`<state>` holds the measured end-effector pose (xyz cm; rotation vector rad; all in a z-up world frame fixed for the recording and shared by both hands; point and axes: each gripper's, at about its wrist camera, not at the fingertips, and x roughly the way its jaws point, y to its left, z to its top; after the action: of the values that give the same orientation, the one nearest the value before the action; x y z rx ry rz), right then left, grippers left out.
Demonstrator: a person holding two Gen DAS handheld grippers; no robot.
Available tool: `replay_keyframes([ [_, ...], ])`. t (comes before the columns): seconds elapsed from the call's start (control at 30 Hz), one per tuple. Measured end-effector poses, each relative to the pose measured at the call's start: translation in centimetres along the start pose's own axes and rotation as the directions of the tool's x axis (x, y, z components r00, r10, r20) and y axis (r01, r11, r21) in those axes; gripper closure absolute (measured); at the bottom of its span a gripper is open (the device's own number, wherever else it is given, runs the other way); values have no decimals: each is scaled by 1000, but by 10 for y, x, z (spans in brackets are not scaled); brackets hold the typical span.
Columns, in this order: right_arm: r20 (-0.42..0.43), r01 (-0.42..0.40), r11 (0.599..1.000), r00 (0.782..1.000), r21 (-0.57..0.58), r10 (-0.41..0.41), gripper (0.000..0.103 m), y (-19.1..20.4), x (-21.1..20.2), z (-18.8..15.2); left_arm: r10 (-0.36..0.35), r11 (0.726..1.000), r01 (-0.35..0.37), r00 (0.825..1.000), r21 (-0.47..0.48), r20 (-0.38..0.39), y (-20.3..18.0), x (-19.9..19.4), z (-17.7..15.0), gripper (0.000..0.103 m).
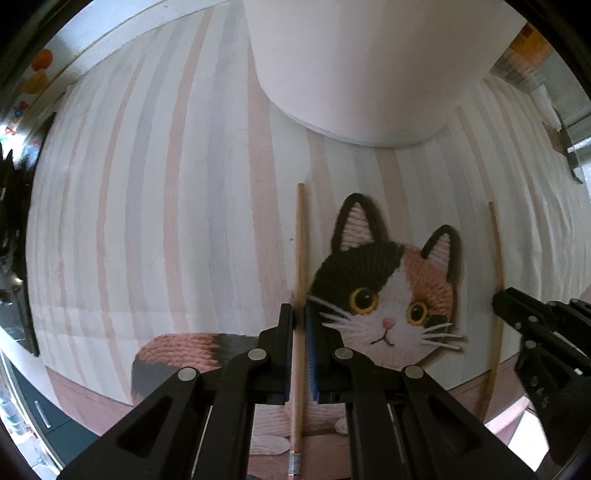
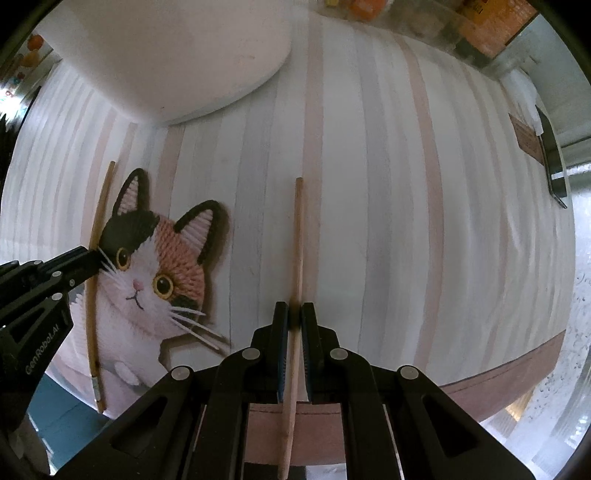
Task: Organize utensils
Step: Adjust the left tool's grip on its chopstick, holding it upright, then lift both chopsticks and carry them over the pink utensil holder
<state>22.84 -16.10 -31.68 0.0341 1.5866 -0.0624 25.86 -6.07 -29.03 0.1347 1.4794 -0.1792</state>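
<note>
Two wooden chopsticks lie parallel on a striped placemat printed with a cat. In the left wrist view my left gripper is shut on one chopstick, which has a metal band at its near end. The other chopstick lies right of the cat, with my right gripper on it. In the right wrist view my right gripper is shut on its chopstick. My left gripper holds the banded chopstick at the left. A white round container stands just beyond the chopsticks' far ends.
The placemat's pink border and the table edge run close below the grippers. A dark flat object lies at the mat's right side. An orange box and clutter sit at the far right corner.
</note>
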Motion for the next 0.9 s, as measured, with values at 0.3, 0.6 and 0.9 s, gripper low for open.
replay_keyframes([
  [0.3,138,-60,996,989,69,50,96,-13,-30,-10,68,998,-64,982,-29,175,26,-46,-14,99],
  [0.6,339,-75,992,940,96,38,96,-19,-94,-17,93,995,-76,935,-61,341,39,-105,-19,99],
  [0.9,453,-133,983,889,128,62,96,-31,-133,-23,54,998,-32,895,-58,442,25,-152,-20,99],
])
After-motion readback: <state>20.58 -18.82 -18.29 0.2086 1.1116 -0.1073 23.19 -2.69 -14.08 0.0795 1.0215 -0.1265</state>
